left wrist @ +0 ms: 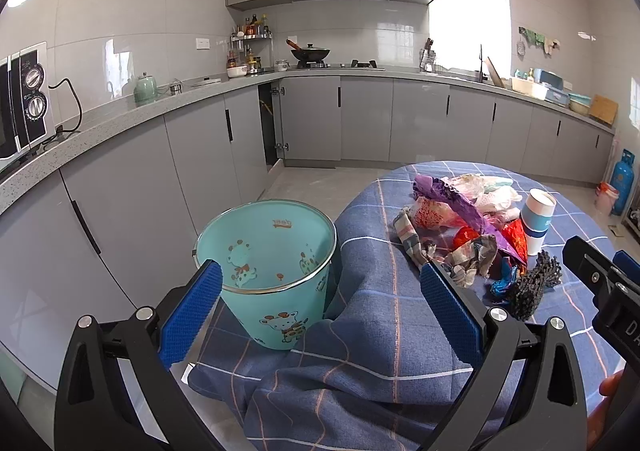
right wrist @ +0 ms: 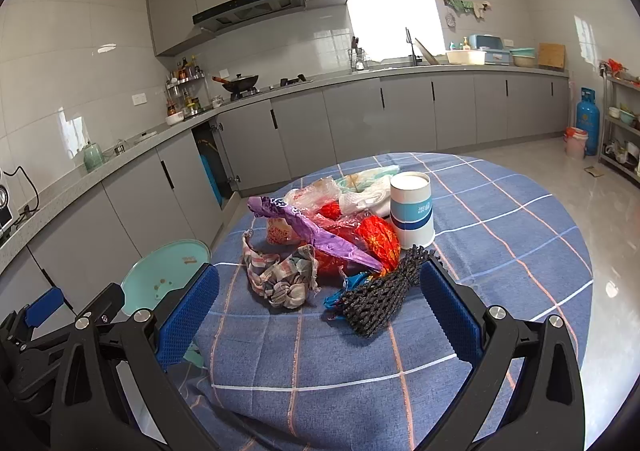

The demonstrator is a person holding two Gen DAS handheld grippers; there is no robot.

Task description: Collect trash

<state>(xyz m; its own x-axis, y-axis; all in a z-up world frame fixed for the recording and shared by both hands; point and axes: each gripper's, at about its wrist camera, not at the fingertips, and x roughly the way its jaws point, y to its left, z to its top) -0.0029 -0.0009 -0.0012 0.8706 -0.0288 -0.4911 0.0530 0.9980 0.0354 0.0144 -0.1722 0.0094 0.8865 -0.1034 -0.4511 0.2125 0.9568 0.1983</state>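
Note:
A pile of trash (right wrist: pixel 332 235) lies on the round table under a blue checked cloth (right wrist: pixel 500 243): a purple wrapper (right wrist: pixel 316 235), red wrappers (right wrist: pixel 378 241), a knotted plaid rag (right wrist: pixel 280 275), a black foam net (right wrist: pixel 380 299), clear bags and a white-and-blue paper cup (right wrist: pixel 412 211). A teal bin with cartoon prints (left wrist: pixel 266 251) stands on the floor at the table's left edge. My left gripper (left wrist: pixel 322 299) is open, hovering over the bin's rim and the cloth edge. My right gripper (right wrist: pixel 320 299) is open just short of the pile, nothing between its fingers.
Grey kitchen cabinets (left wrist: pixel 312 119) and a counter run along the back and left, with one door ajar. A microwave (left wrist: pixel 24 99) sits on the left counter. A blue gas cylinder (right wrist: pixel 587 121) and a metal shelf (right wrist: pixel 622 123) stand at the right. The right gripper (left wrist: pixel 600 283) shows at the left view's edge.

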